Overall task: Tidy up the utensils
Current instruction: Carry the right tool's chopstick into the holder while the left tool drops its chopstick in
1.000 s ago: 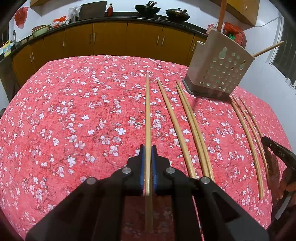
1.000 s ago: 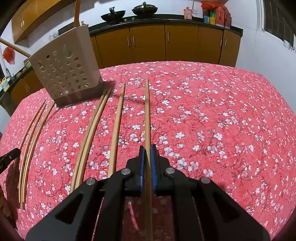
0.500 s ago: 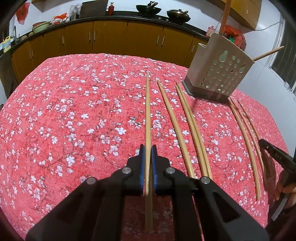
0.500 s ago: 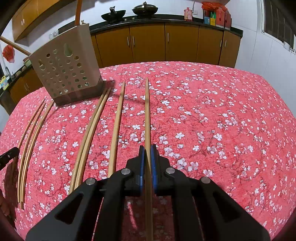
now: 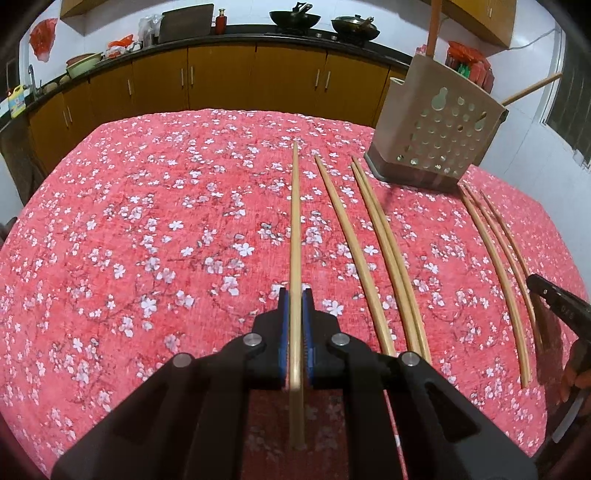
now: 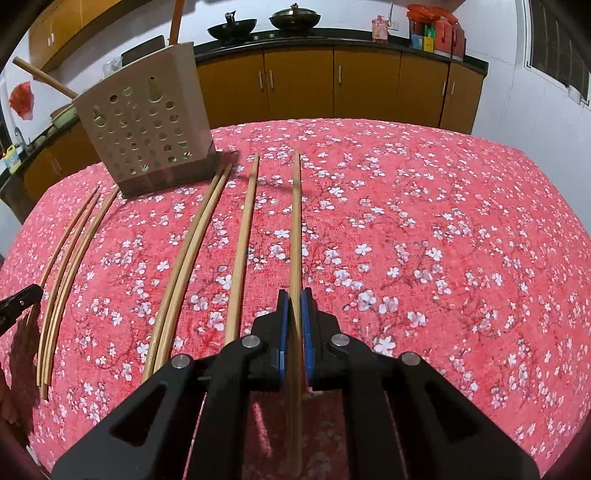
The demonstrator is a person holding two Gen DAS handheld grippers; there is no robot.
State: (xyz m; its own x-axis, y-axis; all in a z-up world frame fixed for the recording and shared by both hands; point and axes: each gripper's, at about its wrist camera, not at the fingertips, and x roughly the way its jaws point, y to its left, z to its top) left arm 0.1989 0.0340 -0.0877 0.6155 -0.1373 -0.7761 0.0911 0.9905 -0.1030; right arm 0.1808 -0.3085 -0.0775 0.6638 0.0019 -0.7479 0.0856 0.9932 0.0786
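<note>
Holding: my left hand-held gripper (image 5: 294,325) is clenched on one chopstick (image 5: 295,236), the blue pads (image 5: 282,328) pressed to either side of it.
Right side: my right hand-held gripper (image 6: 294,325) grasps a second chopstick (image 6: 295,229) the same way (both sticks run forward along the fingers).
Bench: a red cloth with white blossoms (image 6: 424,240) covers it.
Loose sticks: one single chopstick (image 6: 242,247), then a touching pair (image 6: 188,254), lie beside my right-hand stick; three more (image 6: 64,258) lie well apart, further left.
Holder: the perforated beige utensil holder (image 6: 144,133) stands at the far ends of the loose sticks, with wooden handles (image 6: 44,79) poking out of it.
Behind: yellow cabinets (image 6: 332,81) and two dark woks (image 5: 293,18).
</note>
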